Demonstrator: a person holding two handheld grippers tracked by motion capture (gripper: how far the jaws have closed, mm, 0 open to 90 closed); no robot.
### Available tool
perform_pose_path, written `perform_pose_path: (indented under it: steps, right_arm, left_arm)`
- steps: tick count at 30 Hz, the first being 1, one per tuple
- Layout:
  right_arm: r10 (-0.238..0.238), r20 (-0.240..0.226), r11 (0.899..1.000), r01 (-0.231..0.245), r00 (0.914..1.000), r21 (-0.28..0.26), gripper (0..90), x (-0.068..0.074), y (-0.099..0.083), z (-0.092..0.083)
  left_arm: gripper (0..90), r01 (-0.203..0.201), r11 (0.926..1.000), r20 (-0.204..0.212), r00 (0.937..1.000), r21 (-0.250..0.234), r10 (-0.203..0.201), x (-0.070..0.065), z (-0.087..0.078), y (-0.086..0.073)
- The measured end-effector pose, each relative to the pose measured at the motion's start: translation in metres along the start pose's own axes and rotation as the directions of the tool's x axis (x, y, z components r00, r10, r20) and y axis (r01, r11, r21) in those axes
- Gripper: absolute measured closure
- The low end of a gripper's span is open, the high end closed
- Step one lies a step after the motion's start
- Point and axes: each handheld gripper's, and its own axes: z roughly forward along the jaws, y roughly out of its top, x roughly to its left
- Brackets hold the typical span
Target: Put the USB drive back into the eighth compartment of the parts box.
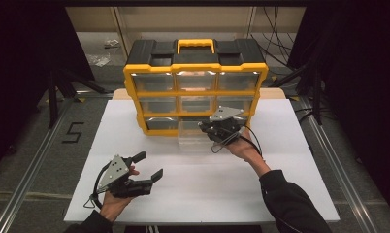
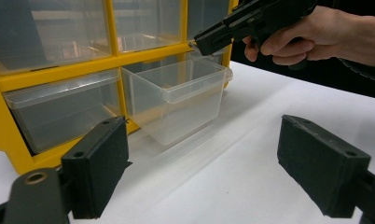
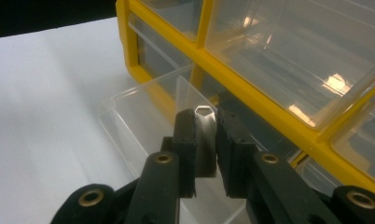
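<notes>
A: Yellow-framed drawer cabinet (image 1: 195, 87) upright at far side of white table (image 1: 203, 184); black top, yellow handle. Nine clear drawers, three rows of three.

B: Contents? Drawers apparently empty, though glare on the fronts hard to read through.

A: Middle drawer of bottom row (image 2: 176, 100) pulled partway out of cabinet, resting on table just in front of it. Nothing inside in left gripper view.

B: Right hand (image 1: 244, 148) reaching in to cabinet's bottom row, forearm slanting up from lower right. Right gripper (image 1: 221, 130) at the pulled drawer's right-hand wall.

A: Seen in right gripper view: jaws clenched on a thin clear upright piece (image 3: 202, 135), pads pressing both faces. Drawer wall or a loose divider? Cannot tell. Lower end cut off behind jaws.

B: Left hand (image 1: 116, 199) low, well short of cabinet, near table's front edge. Left gripper (image 1: 149, 167) pointed toward cabinet, released, jaws wide apart, nothing between them.

A: Left pad (image 2: 99, 168) and far pad both hovering over bare table.

B: Cabinet's top rows cut off in both gripper views.
</notes>
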Motion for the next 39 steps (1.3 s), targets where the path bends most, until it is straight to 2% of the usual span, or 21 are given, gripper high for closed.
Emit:
perform_pose_path:
  steps: [23,26,35,39]
  right_arm:
    - [0.027,-0.011,0.998,-0.026,0.9996,0.06,78.3,-0.001,-0.007,0.012]
    - [0.028,-0.018,0.998,-0.027,0.9994,0.065,68.6,-0.001,-0.006,0.012]
    - [0.046,-0.035,0.998,-0.045,0.9983,0.032,55.1,-0.001,0.0,0.004]
    - [0.049,-0.035,0.999,-0.048,0.9982,0.024,51.8,0.0,0.002,0.002]
  left_arm:
    - [16.2,0.0,1.0,0.0,1.0,0.001,0.0,0.0,0.0,0.0]
    - [16.1,-0.001,1.0,-0.001,1.0,0.004,0.001,0.0,0.0,0.0]
    - [16.2,-0.002,1.0,0.001,1.0,0.004,0.002,0.0,0.0,0.0]
    - [16.2,-0.003,1.0,0.0,1.0,0.002,0.003,0.0,0.0,0.0]
